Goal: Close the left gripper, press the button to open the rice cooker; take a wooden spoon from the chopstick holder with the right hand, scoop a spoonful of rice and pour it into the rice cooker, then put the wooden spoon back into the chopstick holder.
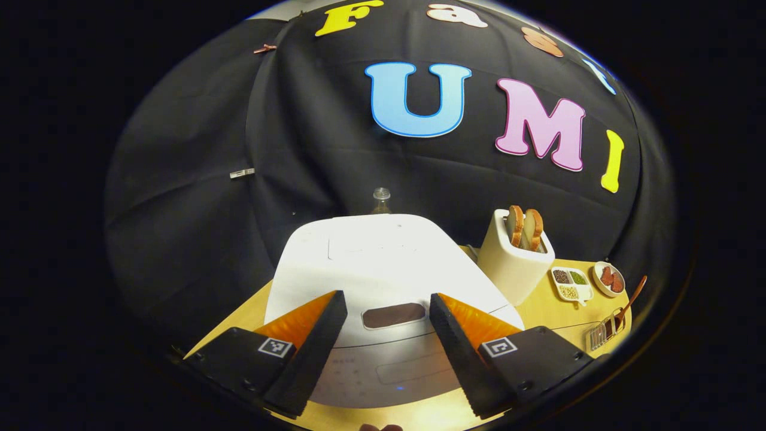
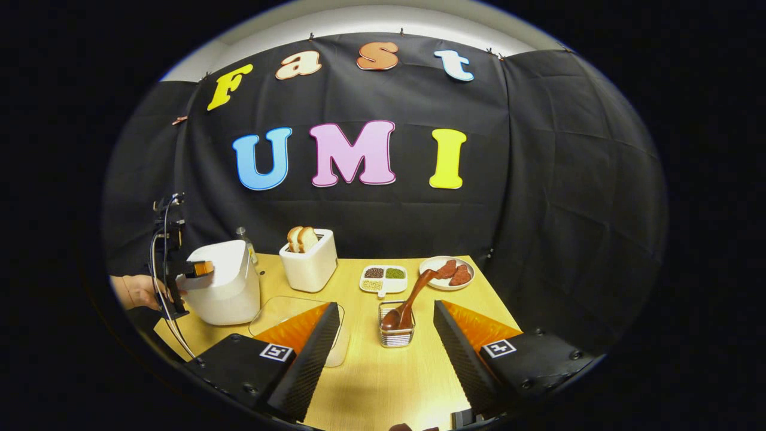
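Rice cooker (image 1: 383, 269) lid down, wooden spoon (image 2: 413, 296) in its holder (image 2: 396, 332)

Left gripper (image 1: 388, 323) gapes wide over the button (image 1: 394, 315), needing 2 fingers together; right gripper (image 2: 383, 335), wide, faces the holder at 12 o'clock.

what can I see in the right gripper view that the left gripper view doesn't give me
Right gripper view: the left gripper at the rice cooker, the hand holding it, and a clear glass container.
Left gripper view: the cooker lid's dark oblong button close up, between the left gripper's open fingers.
Both: the toaster with bread, the divided dish, the plate, the wooden spoon in the chopstick holder, and a bottle behind the cooker.
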Demonstrator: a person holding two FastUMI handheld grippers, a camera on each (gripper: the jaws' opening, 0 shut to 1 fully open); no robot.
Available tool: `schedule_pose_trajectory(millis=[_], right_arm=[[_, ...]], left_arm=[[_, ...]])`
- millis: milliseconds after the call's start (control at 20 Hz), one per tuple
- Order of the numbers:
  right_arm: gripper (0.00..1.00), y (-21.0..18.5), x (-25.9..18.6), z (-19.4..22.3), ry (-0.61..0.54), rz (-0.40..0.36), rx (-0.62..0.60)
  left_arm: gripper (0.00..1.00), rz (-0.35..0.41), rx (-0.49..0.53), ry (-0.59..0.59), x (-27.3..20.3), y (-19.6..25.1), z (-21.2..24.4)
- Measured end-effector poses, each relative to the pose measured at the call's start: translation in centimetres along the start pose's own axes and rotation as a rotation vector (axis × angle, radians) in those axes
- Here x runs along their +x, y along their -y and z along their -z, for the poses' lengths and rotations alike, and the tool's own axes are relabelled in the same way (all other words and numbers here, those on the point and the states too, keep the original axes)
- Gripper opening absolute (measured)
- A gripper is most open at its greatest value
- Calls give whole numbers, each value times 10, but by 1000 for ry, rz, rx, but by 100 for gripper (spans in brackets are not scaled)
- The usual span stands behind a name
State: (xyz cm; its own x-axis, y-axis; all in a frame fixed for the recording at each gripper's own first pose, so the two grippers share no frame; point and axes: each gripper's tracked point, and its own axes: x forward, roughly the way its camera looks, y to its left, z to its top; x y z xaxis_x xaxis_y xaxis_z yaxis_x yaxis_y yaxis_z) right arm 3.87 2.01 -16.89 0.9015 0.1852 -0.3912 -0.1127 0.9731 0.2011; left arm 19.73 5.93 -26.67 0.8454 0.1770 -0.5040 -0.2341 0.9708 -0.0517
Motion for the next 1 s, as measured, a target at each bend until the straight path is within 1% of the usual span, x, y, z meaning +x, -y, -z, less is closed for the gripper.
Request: schedule_pose_trajectory(millis=[100, 150, 250, 300, 400, 550, 650, 800, 1000], right_arm=[[99, -3, 2, -9, 19, -17, -7], [98, -5, 2, -12, 27, -30, -13], [99, -3, 1, -20, 47, -50, -28], [99, 0, 1, -24, 57, -57, -31], [98, 4, -1, -32, 72, -77, -16], [98, 15, -1, -42, 95, -88, 14], [99, 21, 0, -44, 105, -90, 24], [98, 29, 0, -49, 123, -90, 15], [98, 28, -3, -57, 151, -109, -17]], left_arm=[[99, -11, 52, 1, -2, -2, -1], [99, -26, 58, -1, -5, -5, -3], [98, -92, 32, 49, -13, -18, -13], [97, -115, 10, 75, -25, -25, -16], [96, -119, -24, 138, -46, -25, -25], [96, -87, -21, 244, -81, -16, -50], [96, -60, 0, 304, -109, -8, -66], [96, -26, 21, 381, -153, 11, -84], [96, 29, -7, 450, -208, 27, -99]])
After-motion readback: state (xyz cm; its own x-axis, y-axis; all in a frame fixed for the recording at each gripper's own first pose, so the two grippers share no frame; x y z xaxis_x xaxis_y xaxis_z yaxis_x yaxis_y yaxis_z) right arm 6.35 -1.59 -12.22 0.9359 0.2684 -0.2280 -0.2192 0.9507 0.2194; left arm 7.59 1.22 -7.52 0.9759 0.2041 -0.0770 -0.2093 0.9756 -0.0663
